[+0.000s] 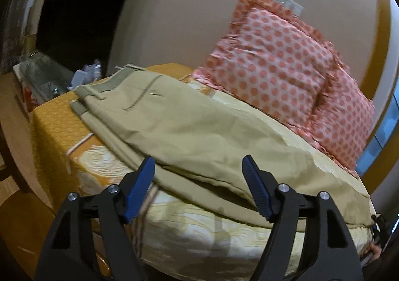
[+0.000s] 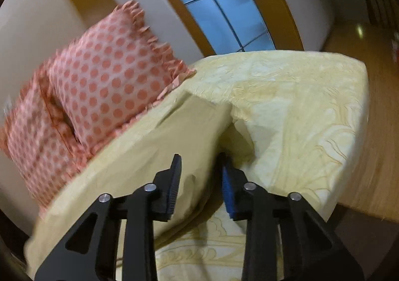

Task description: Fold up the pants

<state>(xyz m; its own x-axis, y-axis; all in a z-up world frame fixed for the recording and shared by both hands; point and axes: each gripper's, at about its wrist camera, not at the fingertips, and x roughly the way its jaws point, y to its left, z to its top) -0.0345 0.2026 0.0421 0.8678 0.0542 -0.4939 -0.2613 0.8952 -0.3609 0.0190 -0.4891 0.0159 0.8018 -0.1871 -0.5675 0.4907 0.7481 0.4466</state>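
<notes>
Khaki pants point(image 1: 189, 126) lie along the bed, waistband at the far left, legs running toward the near right. My left gripper point(image 1: 198, 165) is open, its blue pads spread over the pants' near edge, holding nothing. In the right wrist view the leg end of the pants point(image 2: 159, 151) is lifted off the sheet. My right gripper point(image 2: 200, 164) has its jaws around that leg hem, with a gap still showing between the pads; the cloth runs between them.
A bed with a yellow patterned sheet point(image 2: 286, 111) and an orange cover point(image 1: 54, 126) at its far end. Pink polka-dot pillows point(image 1: 286, 76) lean on the wall behind the pants. A window point(image 2: 224, 7) is beyond. Wooden floor point(image 2: 379, 131) lies to the right.
</notes>
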